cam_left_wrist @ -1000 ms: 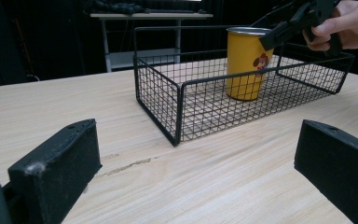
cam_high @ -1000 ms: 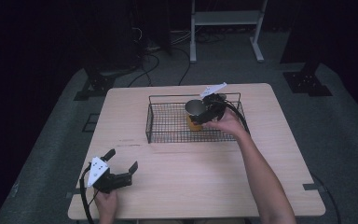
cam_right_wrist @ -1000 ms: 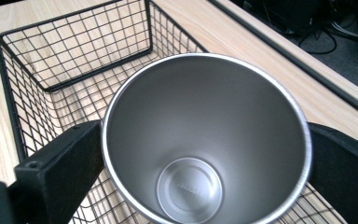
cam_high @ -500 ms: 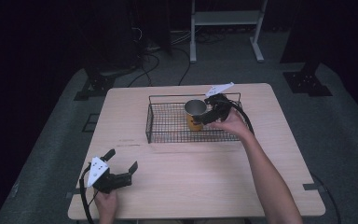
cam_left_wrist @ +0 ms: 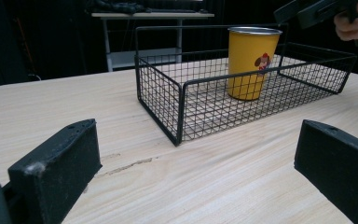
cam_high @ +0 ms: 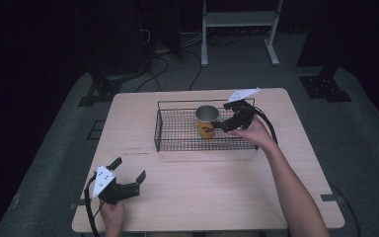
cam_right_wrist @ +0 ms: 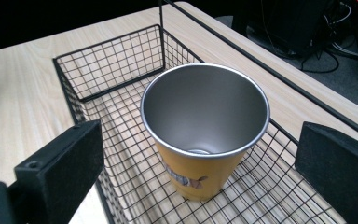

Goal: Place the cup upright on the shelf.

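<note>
A pale wooden table [cam_high: 212,187] is sitting in a dark room. In the high view, the cup [cam_high: 207,121] is standing upright in the basket [cam_high: 177,133] at upper centre; the right gripper [cam_high: 221,124], jaws spread, is hovering beside it, while the left gripper [cam_high: 128,174] is resting at lower left. In the left gripper view, its jaws are gaping empty, with the cup [cam_left_wrist: 250,63] at upper right. In the right gripper view, the released jaws are flanking the cup [cam_right_wrist: 205,126] at centre without touching it.

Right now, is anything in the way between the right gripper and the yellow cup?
No. The right gripper hangs open just beside the yellow cup, above the wire basket, so the basket wall doesn't block it. Nothing visible sits between its jaws and the cup.
</note>
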Tool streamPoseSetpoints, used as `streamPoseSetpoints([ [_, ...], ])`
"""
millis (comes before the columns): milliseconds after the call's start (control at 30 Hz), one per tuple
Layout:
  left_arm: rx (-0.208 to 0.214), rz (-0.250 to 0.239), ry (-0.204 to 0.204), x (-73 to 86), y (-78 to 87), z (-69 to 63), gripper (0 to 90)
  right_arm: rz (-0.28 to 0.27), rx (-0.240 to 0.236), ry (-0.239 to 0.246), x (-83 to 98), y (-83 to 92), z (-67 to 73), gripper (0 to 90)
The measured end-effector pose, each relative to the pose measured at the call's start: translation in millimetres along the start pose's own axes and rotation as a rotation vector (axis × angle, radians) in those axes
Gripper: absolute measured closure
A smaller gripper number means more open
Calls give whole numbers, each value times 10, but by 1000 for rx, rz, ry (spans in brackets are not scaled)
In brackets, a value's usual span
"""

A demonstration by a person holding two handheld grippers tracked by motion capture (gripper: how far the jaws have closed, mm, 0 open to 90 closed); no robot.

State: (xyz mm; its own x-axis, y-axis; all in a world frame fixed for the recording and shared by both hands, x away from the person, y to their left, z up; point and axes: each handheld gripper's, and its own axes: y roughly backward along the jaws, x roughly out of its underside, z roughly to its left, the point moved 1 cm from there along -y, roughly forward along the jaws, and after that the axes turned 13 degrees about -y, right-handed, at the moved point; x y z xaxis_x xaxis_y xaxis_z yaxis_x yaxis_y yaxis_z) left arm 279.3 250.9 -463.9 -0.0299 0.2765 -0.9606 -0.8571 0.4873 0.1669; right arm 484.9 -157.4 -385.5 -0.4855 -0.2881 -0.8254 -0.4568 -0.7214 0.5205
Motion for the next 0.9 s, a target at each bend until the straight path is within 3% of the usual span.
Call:
streamPoseSetpoints([
  [267,-4,2,4,2,-5,5,0,-35,-22,11,11,192,51,7],
  [467,-9,10,-4,0,-3,-4,0,-22,-52,-4,101,283,58,7],
  [600,-7,12,-11,-3,-9,-14,0,-54,-53,-8,175,365,94,7],
  [667,-4,9,-11,-4,-3,-20,0,-28,-63,-17,203,383,96,7],
  [900,-1,6,-13,-5,-5,-19,0,-45,-52,-8,278,524,159,7],
])
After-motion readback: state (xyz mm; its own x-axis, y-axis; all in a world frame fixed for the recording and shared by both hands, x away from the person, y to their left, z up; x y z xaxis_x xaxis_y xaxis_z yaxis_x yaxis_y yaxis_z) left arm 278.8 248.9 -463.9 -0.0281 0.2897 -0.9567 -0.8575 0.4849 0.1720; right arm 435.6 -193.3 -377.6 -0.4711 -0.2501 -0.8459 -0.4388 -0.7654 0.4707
